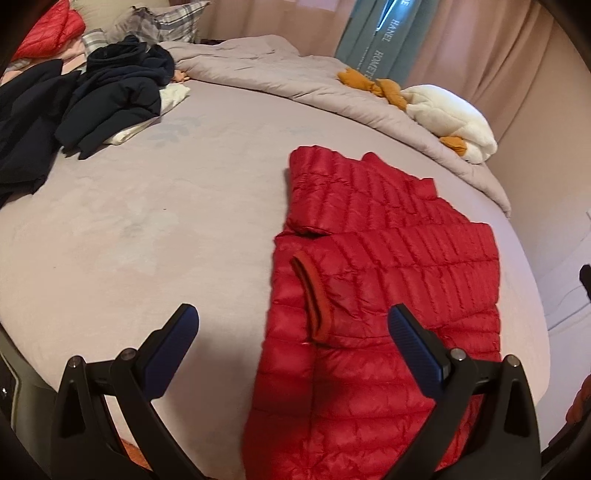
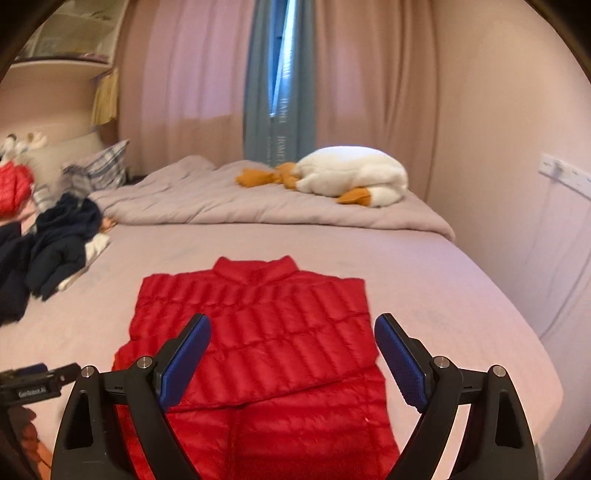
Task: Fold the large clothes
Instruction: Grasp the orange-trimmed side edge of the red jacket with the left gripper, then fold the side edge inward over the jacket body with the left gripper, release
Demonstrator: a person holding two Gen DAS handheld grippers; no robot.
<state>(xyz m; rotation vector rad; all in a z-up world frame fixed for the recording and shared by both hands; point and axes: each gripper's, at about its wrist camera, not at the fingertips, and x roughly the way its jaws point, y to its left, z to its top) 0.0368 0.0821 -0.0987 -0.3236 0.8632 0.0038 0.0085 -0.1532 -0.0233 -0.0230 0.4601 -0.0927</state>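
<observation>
Left wrist view: the left gripper (image 1: 293, 325) hangs over the bed (image 1: 129, 221) with its blue-padded fingers (image 1: 173, 350) spread wide and holding nothing. The red quilted down vest (image 1: 369, 295) lies flat on the mauve sheet in the lower right of the frame, one side panel folded inward so that a dark-trimmed armhole edge (image 1: 312, 299) faces up at lower centre. The right-hand finger overlaps the vest in the picture; whether it touches the fabric cannot be told.

Right wrist view: the right gripper (image 2: 293, 332) is likewise open and empty, its fingers (image 2: 400, 360) framing the vest (image 2: 258, 332), which lies at lower centre with its stand collar toward the top of the frame. At the lower left edge part of the other device shows a small label (image 2: 32, 392) that appears to read "GenRobot.AI".

Writing: the teal curtain (image 1: 373, 40) at the top right of the left view carries white vertical lettering, of which "HANEL" and a partial "HOME" are legible; in the right view the same lettering is blurred.

Surroundings: a heap of dark navy clothes (image 1: 110, 96) at upper left, a second red garment (image 1: 48, 29) in the top left corner, a plaid pillow (image 1: 177, 20), a rumpled grey duvet (image 1: 277, 74), and a white plush goose (image 2: 351, 173) with orange feet resting on the duvet.
</observation>
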